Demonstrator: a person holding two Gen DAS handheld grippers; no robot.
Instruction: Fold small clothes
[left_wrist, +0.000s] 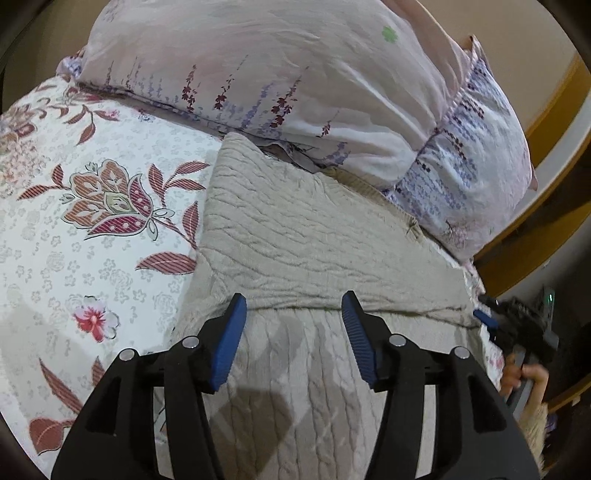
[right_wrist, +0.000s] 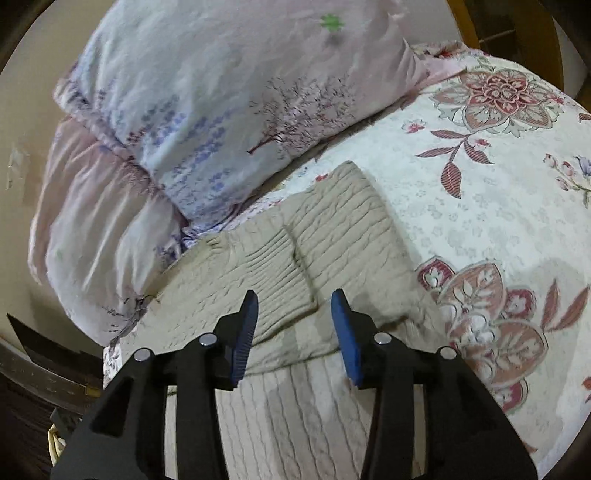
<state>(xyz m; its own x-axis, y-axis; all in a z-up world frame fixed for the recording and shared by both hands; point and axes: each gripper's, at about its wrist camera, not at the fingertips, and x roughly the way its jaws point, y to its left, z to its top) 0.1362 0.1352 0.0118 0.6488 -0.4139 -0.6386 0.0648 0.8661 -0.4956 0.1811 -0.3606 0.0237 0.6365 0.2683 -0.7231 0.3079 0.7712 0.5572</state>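
A beige cable-knit sweater (left_wrist: 314, 236) lies on the floral bedspread, with one part folded over the rest; the fold edge runs across just beyond my fingertips. It also shows in the right wrist view (right_wrist: 295, 258). My left gripper (left_wrist: 293, 306) is open and empty, hovering just above the sweater at the fold edge. My right gripper (right_wrist: 293, 302) is open and empty above the sweater's folded part. The right gripper also shows at the sweater's right edge in the left wrist view (left_wrist: 487, 321).
A floral bedspread (left_wrist: 92, 221) covers the bed. A large pale pillow with purple flower print (left_wrist: 295, 74) lies just behind the sweater, touching its far edge; it also shows in the right wrist view (right_wrist: 203, 92). A wooden bed frame (left_wrist: 546, 206) runs at the right.
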